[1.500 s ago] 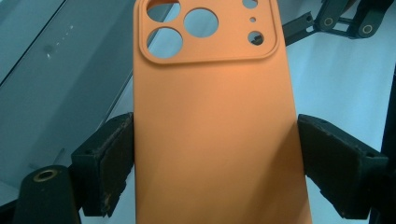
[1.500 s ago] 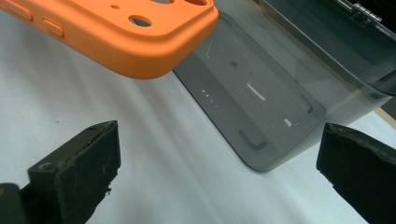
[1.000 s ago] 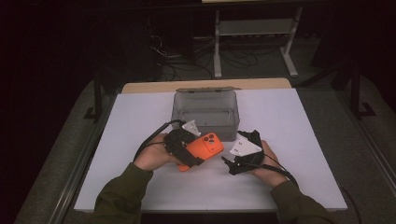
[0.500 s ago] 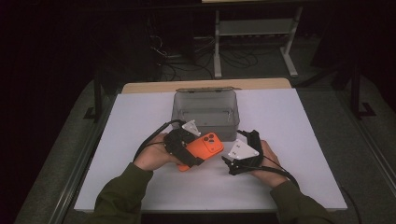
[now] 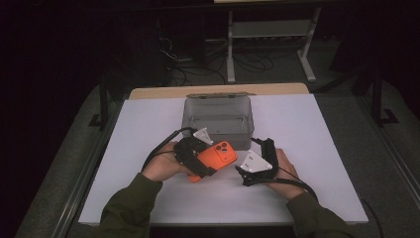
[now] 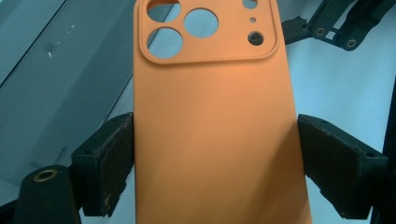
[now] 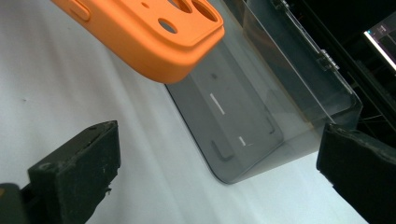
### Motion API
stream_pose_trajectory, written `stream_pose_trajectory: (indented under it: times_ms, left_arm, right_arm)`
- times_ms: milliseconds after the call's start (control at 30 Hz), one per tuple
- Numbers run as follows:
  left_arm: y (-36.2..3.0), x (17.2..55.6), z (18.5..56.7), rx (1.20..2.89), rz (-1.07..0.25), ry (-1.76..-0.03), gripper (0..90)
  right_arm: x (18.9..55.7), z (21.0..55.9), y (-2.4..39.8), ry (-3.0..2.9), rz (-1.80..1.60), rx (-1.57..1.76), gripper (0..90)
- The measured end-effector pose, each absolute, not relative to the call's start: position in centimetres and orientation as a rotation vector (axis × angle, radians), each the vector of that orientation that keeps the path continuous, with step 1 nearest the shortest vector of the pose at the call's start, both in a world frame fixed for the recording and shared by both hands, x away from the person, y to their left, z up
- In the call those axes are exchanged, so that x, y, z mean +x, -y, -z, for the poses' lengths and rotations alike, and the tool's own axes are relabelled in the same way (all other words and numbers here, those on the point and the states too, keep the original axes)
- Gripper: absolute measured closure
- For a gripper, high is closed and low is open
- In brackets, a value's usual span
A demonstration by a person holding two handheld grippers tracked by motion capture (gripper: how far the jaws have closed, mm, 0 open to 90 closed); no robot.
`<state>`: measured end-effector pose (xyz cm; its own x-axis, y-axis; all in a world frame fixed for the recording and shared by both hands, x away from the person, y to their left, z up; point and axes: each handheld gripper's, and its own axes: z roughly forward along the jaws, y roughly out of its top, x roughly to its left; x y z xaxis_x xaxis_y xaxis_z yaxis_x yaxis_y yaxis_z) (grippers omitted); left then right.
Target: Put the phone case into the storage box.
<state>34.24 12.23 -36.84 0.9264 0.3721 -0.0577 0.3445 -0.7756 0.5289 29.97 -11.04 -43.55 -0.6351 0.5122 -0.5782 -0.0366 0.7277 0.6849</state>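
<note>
An orange phone case with camera cut-outs is held above the white table, just in front of a clear grey plastic box. My left gripper is shut on the case. In the left gripper view its pads press both long edges of the case, whose back faces the camera. My right gripper is just right of the case, open and holding nothing. In the right gripper view its jaws stand wide apart around a gap, with the case's camera end above and the box beyond.
The box is open at the top and holds nothing I can see, with a hinged lid edge at its back. The white table spreads to either side. A metal rack and cables stand on the dark floor behind.
Hardly anything: the right gripper has edged a little closer to the case, and the left gripper has kept its hold.
</note>
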Motion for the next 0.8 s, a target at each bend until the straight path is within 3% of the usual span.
stream_pose_trajectory:
  times_ms: [800]
  left_arm:
    - [-12.27, 34.24, 36.84, 2.528, -0.064, -0.518, 14.5]
  right_arm:
    - [29.24, 43.73, 10.28, -2.052, -0.759, 0.237, 0.0]
